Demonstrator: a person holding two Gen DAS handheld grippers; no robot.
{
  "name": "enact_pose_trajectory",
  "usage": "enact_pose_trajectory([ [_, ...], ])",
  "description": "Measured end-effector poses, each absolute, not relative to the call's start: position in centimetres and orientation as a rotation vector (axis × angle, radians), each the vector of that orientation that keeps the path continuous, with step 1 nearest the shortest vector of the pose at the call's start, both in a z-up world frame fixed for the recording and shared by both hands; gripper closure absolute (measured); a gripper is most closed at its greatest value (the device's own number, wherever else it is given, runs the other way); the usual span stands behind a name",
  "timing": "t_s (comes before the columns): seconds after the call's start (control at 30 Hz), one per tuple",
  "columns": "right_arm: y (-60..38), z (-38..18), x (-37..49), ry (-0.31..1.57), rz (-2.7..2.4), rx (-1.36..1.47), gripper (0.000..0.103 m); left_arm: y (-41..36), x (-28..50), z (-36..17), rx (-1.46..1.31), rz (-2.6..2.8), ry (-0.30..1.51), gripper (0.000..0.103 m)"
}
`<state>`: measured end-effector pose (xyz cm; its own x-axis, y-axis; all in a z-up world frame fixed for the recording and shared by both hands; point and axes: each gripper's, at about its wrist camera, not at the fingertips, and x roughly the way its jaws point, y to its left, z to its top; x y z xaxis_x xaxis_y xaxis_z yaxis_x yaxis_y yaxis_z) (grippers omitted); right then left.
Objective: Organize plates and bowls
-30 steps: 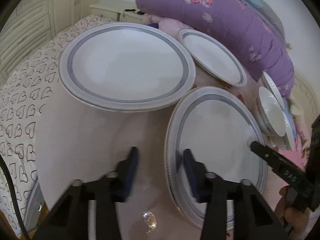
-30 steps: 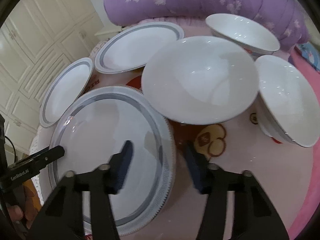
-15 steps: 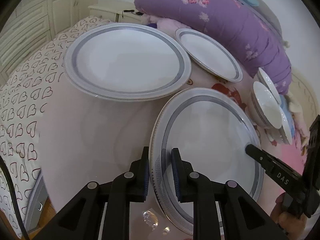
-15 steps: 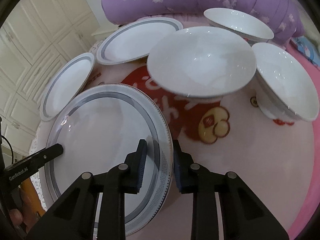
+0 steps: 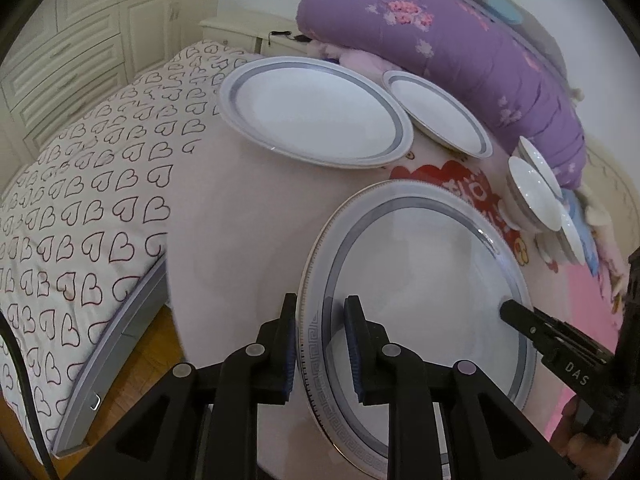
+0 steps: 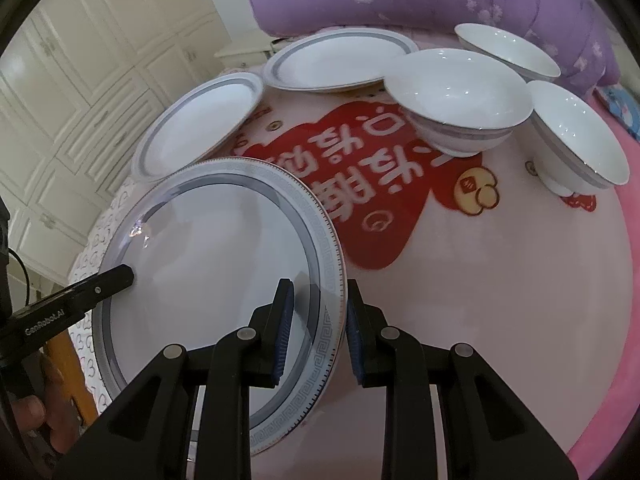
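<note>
Left gripper [image 5: 320, 334] and right gripper [image 6: 318, 326] are both clamped on opposite rims of the big patterned plate [image 6: 208, 272], jaws having just closed onto it, so the wide dish stays balanced between two hands above the pink blanket [image 6: 480, 300]. Two more plates [image 5: 312, 112] and three bowls [image 6: 456, 92] wait beyond, likely the stacking spot

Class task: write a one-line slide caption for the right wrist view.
Right tongs and left tongs grip opposite rims of a large grey-banded white ceramic plate.
</note>
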<state>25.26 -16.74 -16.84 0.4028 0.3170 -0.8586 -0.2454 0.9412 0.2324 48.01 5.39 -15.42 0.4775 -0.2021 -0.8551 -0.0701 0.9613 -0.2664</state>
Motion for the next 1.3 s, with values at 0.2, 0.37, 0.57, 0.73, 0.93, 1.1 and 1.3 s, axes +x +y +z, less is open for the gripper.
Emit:
enact_pose_trajectory([
  [0.2, -15.7, -16.4, 23.8, 1.095, 0.362, 0.046, 0.078, 6.0, 44.7, -14.0, -0.281, -0.075, 1.07, 0.084],
  [0.37, -15.8, -16.7, 23.3, 1.105, 0.362, 0.04, 0.078, 6.5, 43.1, -14.1, -0.29, -0.074, 1.082, 0.083],
  [0.57, -15.3, -18.1, 23.6, 1.135, 0.359, 0.014, 0.078, 6.1, 43.3, -14.7, -0.256, -0.063, 1.073, 0.082],
  [0.73, -15.6, -18.2, 23.7, 1.147, 0.374, 0.025, 0.077, 6.2, 43.2, -14.8, -0.237, -0.08, 1.072, 0.081],
  [0.93, -16.5, -16.7, 24.8, 1.101, 0.345, 0.047, 0.045, 7.4, 43.5, -14.1, -0.229, -0.043, 1.049, 0.032],
  [1.1, -16.0, -14.7, 27.3, 1.045, 0.36, 0.057, 0.021, 9.3, 44.6, -12.2, -0.221, 0.013, 0.971, 0.014],
  [1.3, -13.7, -12.9, 31.2, 0.992, 0.439, 0.106, 0.0, 11.8, 47.8, -10.6, -0.238, 0.059, 0.93, 0.004],
])
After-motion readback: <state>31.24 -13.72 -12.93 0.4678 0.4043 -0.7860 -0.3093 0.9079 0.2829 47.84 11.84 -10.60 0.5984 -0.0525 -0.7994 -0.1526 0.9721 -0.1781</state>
